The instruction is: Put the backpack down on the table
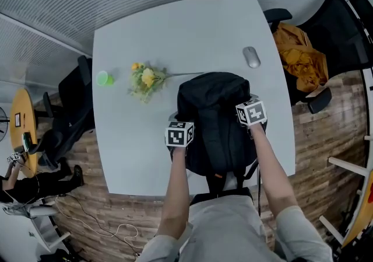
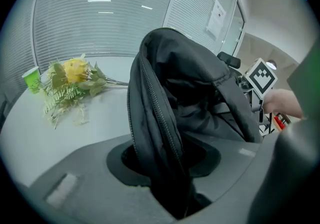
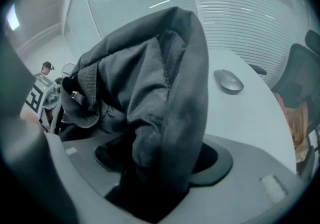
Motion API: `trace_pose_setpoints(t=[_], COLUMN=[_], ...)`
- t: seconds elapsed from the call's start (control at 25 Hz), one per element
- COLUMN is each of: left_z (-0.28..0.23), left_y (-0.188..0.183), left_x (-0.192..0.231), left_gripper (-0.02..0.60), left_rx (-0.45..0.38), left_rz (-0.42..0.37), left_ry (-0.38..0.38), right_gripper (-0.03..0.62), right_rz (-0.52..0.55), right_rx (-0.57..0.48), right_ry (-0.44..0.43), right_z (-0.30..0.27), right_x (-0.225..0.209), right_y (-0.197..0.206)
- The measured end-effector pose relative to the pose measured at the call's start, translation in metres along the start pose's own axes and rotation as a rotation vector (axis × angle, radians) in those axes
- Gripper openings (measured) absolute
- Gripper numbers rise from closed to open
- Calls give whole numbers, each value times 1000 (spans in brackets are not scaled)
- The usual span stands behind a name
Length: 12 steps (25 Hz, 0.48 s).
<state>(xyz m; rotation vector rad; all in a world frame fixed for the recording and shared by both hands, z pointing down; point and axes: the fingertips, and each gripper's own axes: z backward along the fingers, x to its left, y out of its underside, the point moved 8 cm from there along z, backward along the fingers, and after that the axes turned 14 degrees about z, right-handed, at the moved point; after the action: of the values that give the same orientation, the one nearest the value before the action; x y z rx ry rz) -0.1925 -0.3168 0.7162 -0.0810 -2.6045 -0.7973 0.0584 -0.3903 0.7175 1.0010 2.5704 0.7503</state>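
A black backpack (image 1: 215, 121) rests on the white table (image 1: 134, 156) by its near edge, with straps hanging over the edge. My left gripper (image 1: 182, 123) is at the bag's left side. In the left gripper view its jaws (image 2: 175, 188) pinch a zippered fold of the backpack (image 2: 165, 83). My right gripper (image 1: 249, 108) is at the bag's right side. In the right gripper view its jaws (image 3: 150, 188) stand wide, and a thick fold of the backpack (image 3: 165, 68) lies loosely in the gap.
A bunch of yellow flowers (image 1: 145, 80) and a green cup (image 1: 105, 78) lie left of the bag. A grey mouse (image 1: 251, 56) sits behind it to the right. Black chairs stand at both sides, the right chair (image 1: 300, 56) bearing an orange cloth.
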Motion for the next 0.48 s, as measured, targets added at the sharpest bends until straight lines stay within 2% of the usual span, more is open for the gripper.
trace_pose_setpoints(t=[0.24,0.48], left_z=[-12,-20], left_y=[-1,-1], left_x=[3,7], left_gripper=[163,160], left_rx=[31,50], left_rz=[9,58], left_ry=[-36,-15], right_gripper=[327,327], right_rz=[33,39], right_rx=[3,-6], right_ry=[25,11], right_z=[-10,-16], right_x=[-1,-2], right_y=[-2,-2])
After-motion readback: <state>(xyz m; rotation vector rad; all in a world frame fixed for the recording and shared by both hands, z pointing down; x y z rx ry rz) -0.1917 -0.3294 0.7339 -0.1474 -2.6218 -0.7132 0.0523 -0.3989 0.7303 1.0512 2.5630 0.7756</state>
